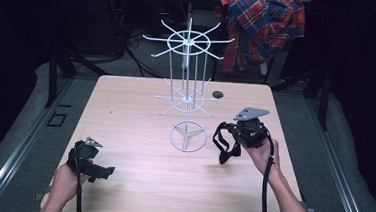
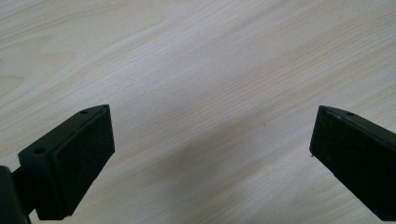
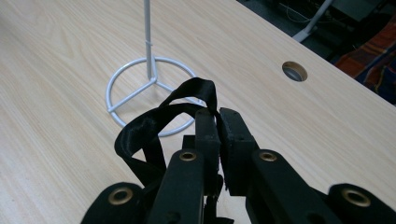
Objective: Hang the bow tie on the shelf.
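Nearest the person, at the front left of the counter (image 1: 135, 182), the left tool (image 1: 102, 172) lies low over the wood in the person's left hand (image 1: 63, 180), its jaws pointing toward the middle of the counter. In the left gripper view those jaws stand wide apart with bare wood grain between them and nothing in their grip.

Farther in and to the right, the right hand (image 1: 260, 152) holds the right tool (image 3: 218, 135) above the counter. Its jaws are pressed together on a black strap (image 1: 225, 141), which is pinched between the pads in the right gripper view. The strap curls up in a loop ahead of the jaws there, and in the high view it hangs in loops off the left of the tool, its lower end near or touching the counter; which, cannot be told.

Just beyond the strap and to its left stands a white wire rack (image 1: 187, 93). Its ring-shaped foot (image 3: 135, 88) rests on the counter, close to the strap but apart from it. A thin post rises from the ring and carries two tiers of bare radiating hooks.

Past the rack, a round hole (image 1: 218, 94) sits in the counter near its far edge. Behind the counter a plaid shirt (image 1: 262, 21) hangs.
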The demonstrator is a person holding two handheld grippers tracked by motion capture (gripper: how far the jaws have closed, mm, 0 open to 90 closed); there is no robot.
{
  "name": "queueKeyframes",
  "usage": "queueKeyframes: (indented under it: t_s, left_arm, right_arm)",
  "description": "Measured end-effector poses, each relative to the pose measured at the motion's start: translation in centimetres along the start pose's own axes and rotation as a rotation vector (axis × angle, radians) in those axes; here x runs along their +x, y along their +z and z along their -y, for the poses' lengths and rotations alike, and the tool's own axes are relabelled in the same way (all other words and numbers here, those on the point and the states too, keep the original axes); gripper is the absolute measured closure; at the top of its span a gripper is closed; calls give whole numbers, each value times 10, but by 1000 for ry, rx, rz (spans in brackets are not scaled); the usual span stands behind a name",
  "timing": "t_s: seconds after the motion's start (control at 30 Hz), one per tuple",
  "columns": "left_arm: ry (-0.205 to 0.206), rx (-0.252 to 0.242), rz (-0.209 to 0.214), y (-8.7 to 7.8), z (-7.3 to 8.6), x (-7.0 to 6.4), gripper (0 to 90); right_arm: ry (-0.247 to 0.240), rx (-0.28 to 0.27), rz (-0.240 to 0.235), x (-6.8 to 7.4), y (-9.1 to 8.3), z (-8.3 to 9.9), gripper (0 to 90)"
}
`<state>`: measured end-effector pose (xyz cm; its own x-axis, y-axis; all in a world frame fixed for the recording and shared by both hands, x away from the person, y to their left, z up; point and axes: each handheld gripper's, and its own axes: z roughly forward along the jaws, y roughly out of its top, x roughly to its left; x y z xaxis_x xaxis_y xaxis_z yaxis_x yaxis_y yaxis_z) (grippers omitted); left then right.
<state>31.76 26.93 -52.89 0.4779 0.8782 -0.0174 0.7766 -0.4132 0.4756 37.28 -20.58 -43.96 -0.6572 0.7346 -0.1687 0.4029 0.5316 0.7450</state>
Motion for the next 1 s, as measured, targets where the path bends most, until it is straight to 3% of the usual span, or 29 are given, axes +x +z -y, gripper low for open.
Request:
queueKeyframes:
  t_s: [0.5, 1.0]
  left_arm:
    - [1, 2, -5, 0, 0, -1, 0]
    - [8, 5, -7, -1, 0, -1, 0]
  right_arm:
    - [-57, -47, -18, 16, -16, -18, 868]
    - [-77, -91, -18, 25, -25, -34, 868]
